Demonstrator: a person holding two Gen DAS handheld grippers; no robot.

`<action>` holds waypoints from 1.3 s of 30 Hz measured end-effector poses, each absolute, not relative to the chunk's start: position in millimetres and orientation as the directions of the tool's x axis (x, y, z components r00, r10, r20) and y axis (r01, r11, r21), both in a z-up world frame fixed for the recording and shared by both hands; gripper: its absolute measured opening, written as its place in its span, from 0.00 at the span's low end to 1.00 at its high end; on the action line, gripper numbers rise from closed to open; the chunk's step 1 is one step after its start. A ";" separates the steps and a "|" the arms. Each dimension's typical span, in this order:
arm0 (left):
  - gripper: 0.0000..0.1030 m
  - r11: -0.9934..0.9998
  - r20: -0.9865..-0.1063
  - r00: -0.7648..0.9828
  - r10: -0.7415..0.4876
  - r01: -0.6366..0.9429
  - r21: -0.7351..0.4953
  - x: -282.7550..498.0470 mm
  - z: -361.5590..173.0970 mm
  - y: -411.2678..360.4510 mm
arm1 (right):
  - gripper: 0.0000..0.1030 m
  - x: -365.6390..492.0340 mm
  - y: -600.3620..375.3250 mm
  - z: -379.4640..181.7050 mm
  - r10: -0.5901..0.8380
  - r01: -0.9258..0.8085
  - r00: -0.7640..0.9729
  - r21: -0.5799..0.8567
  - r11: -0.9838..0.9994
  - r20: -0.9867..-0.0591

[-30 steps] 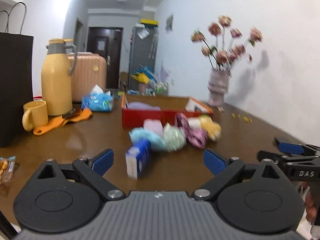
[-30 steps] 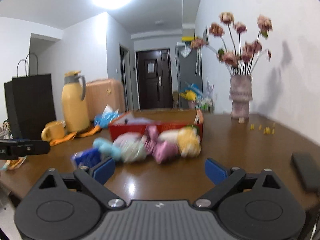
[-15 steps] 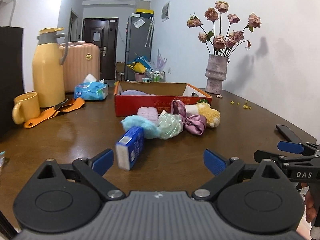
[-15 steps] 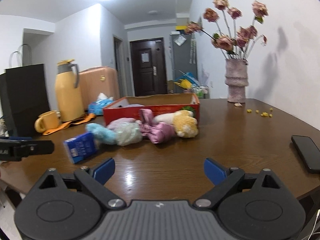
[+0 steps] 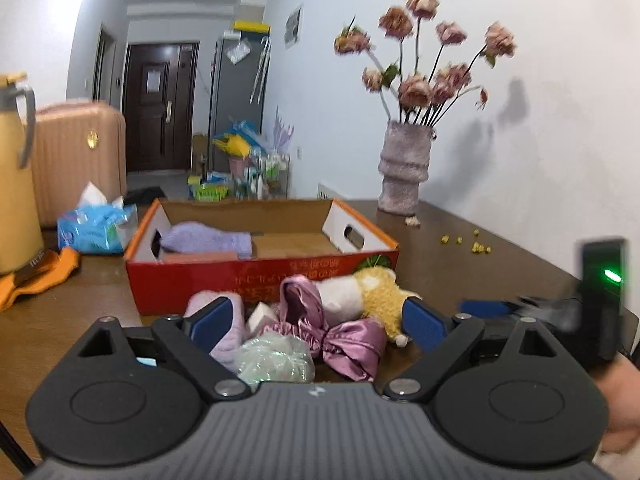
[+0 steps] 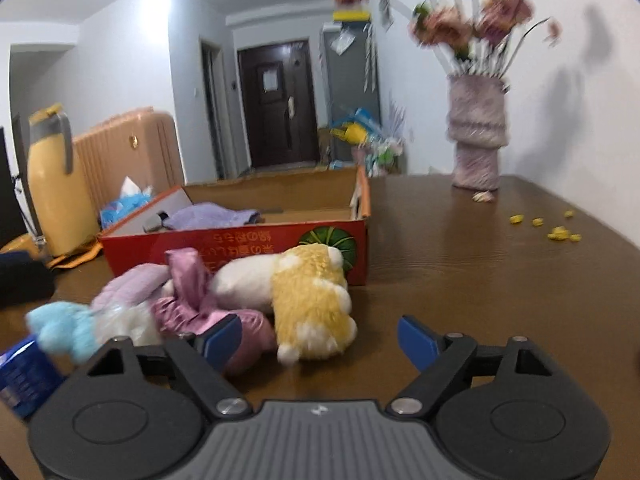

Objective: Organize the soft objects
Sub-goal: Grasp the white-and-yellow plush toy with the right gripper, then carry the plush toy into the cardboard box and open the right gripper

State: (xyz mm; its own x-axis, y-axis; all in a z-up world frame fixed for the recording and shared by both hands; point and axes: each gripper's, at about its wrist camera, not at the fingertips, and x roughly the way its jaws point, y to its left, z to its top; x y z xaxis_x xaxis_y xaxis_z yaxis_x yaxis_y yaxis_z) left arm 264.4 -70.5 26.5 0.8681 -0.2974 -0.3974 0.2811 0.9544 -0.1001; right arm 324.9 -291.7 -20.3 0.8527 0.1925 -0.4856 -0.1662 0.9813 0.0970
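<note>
A pile of soft things lies on the brown table in front of a red cardboard box [image 5: 264, 280] [image 6: 240, 246]: a yellow-and-white plush toy [image 5: 372, 294] [image 6: 310, 300], a pink satin cap [image 5: 344, 340] [image 6: 192, 304], a pale green mesh puff [image 5: 276, 360], a lilac towel [image 5: 236, 320] [image 6: 128, 284] and a light blue fluffy piece [image 6: 60, 330]. A purple cloth [image 5: 208, 238] [image 6: 212, 214] lies inside the box. My left gripper [image 5: 316, 322] is open, straddling the pile. My right gripper [image 6: 320, 340] is open just before the plush toy.
A vase of dried roses [image 5: 404, 172] [image 6: 476, 136] stands at the back right, yellow crumbs [image 6: 556, 232] near it. A yellow thermos [image 6: 52, 184], tissue pack [image 5: 96, 228] and orange cloth [image 5: 36, 276] sit left. A blue carton [image 6: 24, 376] lies by the pile.
Both grippers have moved forward to the pile; the soft things now fill the space between the left fingers, and the plush toy is close before the right fingers. Both stayed open.
</note>
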 end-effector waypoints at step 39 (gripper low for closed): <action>0.39 0.861 -0.482 0.720 -0.499 0.473 -0.186 244.2 7.7 -118.3 | 0.38 195.9 -355.4 -2.5 0.412 -0.329 0.823 0.264 0.907 -0.391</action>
State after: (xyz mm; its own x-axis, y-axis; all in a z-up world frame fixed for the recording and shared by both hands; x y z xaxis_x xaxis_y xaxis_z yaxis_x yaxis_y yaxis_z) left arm 244.2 -118.3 7.7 0.7200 -0.4991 -0.4822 0.4726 0.8614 -0.1860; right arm 195.9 -355.4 -2.5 0.8230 0.4122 -0.3908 -0.3288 0.9068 0.2640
